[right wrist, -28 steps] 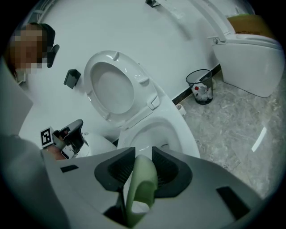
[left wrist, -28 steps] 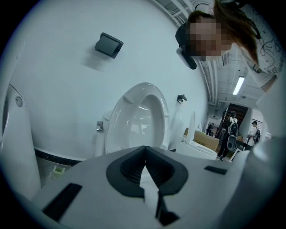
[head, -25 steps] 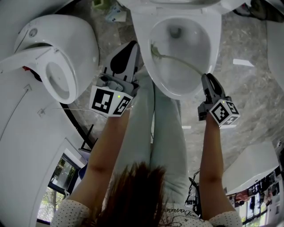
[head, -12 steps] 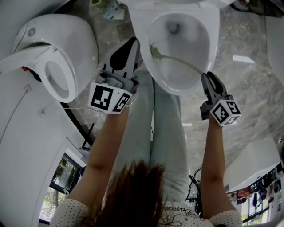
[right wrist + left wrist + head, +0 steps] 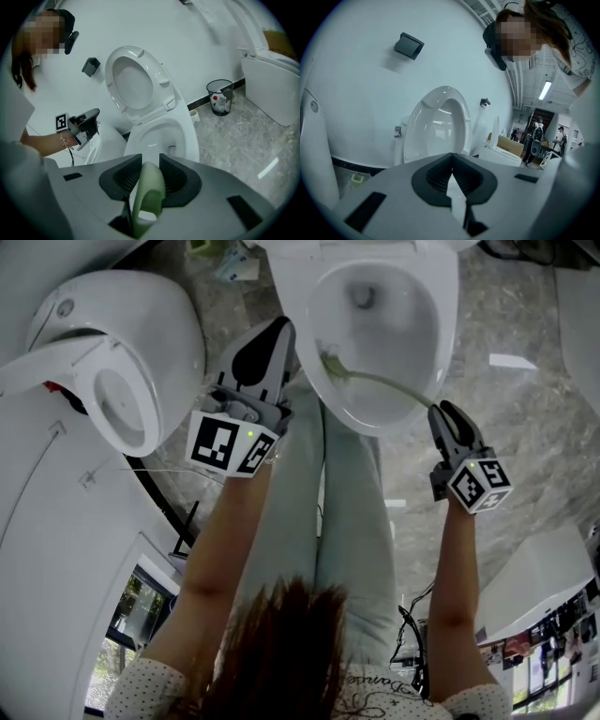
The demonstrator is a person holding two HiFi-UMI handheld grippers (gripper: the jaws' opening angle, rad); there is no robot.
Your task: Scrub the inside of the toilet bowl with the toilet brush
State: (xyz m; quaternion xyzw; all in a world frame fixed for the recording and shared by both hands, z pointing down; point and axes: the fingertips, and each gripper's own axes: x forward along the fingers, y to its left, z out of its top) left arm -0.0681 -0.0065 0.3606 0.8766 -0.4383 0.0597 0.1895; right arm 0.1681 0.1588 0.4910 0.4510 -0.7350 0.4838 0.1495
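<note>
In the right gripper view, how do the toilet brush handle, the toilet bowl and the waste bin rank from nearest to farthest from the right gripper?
1. toilet brush handle: clamped between the jaws of the right gripper.
2. toilet bowl: just ahead, in the centre.
3. waste bin: far off on the right, by the wall.

The right gripper (image 5: 442, 412), clamped on the green toilet brush (image 5: 380, 379), drew back slightly from the toilet bowl (image 5: 450, 306) toward the person, dragging the brush head (image 5: 331, 363) down the bowl's left inner wall, away from the drain (image 5: 364, 296) and nearer the front rim.
</note>
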